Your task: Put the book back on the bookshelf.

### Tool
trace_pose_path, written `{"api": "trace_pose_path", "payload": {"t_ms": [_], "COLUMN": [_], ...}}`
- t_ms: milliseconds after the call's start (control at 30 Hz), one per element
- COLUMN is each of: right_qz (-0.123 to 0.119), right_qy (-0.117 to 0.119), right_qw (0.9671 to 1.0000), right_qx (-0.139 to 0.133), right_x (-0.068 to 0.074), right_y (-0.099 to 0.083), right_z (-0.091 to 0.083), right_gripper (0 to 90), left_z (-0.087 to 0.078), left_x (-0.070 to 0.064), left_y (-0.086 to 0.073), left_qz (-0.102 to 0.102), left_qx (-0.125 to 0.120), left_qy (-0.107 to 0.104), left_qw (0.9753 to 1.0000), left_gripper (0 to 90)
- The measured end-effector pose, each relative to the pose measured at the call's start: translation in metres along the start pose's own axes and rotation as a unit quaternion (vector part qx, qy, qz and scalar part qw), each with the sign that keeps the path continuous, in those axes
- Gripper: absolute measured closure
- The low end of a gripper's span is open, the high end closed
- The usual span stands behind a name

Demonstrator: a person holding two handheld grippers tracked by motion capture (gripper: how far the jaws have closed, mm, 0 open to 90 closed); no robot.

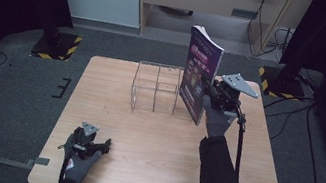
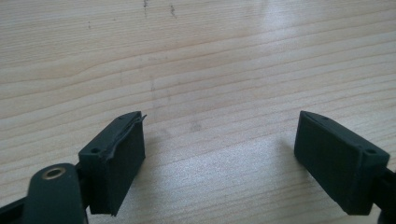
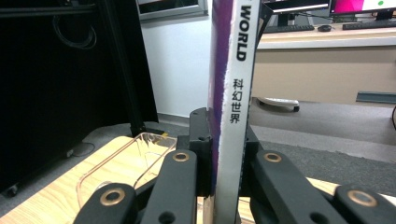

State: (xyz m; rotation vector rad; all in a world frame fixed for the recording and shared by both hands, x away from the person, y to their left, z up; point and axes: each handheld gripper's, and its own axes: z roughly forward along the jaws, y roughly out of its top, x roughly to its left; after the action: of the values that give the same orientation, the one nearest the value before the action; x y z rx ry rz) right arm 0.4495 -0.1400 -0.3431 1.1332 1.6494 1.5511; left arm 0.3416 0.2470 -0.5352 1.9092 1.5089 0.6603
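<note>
**High view: magazine held upright next to the clear rack**

High view first, nearest stuff: the left gripper (image 1: 102,144) sits low at the near-left part of the wooden counter (image 1: 152,140), held in a gloved hand (image 1: 79,163), well apart from everything else. In the left gripper view its fingers (image 2: 116,161) are spread wide with nothing but bare wood grain between them.

Further in, on the right side, the right gripper (image 1: 208,87) has the magazine (image 1: 200,72) standing upright on its bottom edge. The right gripper view shows its fingers (image 3: 201,140) clamped on the spine (image 3: 233,93) of it, one on each side, with "WORLD" and some Chinese characters running down the spine.

Just beside the magazine, on its left in the high view, is a clear acrylic divider rack (image 1: 156,88) at the middle-far part of the counter. Can't tell if the magazine actually touches it.
</note>
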Motion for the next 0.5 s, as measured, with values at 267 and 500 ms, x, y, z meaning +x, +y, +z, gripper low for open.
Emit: {"api": "trace_pose_path", "payload": {"t_ms": [267,500], "right_qz": [-0.008,-0.025], "right_qy": [-0.007,-0.014], "right_qw": [0.9999,0.9994], "right_qx": [0.008,0.017], "right_x": [0.001,0.007], "right_y": [-0.012,-0.023], "right_z": [0.014,0.025], "right_gripper": [83.0,83.0], "left_z": [0.000,0.000], "left_x": [0.000,0.000], "left_y": [0.000,0.000], "left_qz": [0.000,0.000], "left_qx": [0.000,0.000], "left_qy": [0.000,0.000], "left_qw": [1.0000,1.0000], "left_gripper": [15.3,15.3]}}
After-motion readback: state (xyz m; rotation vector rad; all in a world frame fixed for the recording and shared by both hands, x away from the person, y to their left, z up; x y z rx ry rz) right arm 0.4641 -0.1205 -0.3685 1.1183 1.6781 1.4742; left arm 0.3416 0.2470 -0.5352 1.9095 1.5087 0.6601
